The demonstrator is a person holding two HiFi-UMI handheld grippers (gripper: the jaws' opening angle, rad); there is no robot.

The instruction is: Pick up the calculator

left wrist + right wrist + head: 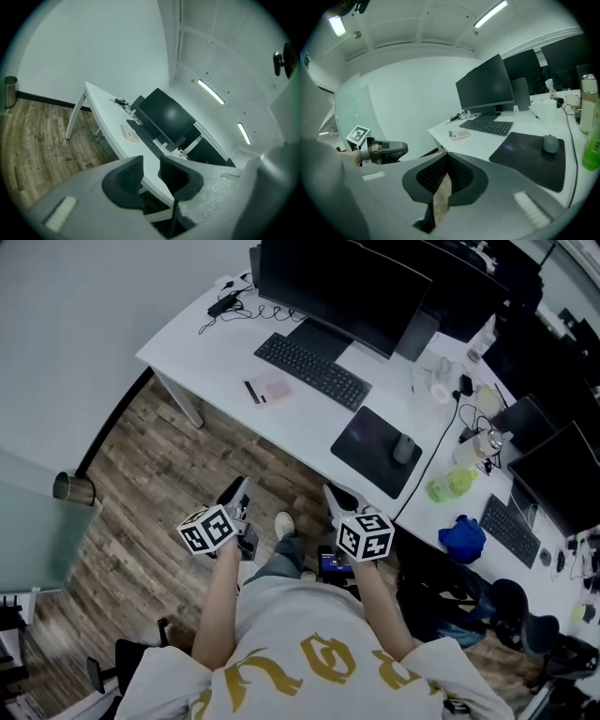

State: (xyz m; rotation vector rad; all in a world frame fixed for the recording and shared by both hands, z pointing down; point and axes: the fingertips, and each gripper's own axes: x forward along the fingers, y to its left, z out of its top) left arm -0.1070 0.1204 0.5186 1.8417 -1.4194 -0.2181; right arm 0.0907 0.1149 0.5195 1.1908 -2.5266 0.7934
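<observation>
The calculator [269, 391], a small pinkish-white slab, lies on the white desk [211, 357] left of the black keyboard [312, 370]. It also shows small in the left gripper view, as the calculator [131, 133], and in the right gripper view, as the calculator [459, 135]. Both grippers hang over the wooden floor in front of the desk, well short of it. My left gripper [242, 491] has a narrow gap between its pads [126, 176] and holds nothing. My right gripper [339, 495] has its pads [459, 176] pressed together at the tip, empty.
A large monitor [342, 287] stands behind the keyboard. A dark mouse pad [370, 451] with a mouse [404, 448] lies to the right, then a green bottle [448, 484] and blue cloth [462, 538]. Cables [230, 304] sit at the desk's far left corner; a metal bin [73, 488] stands by the wall.
</observation>
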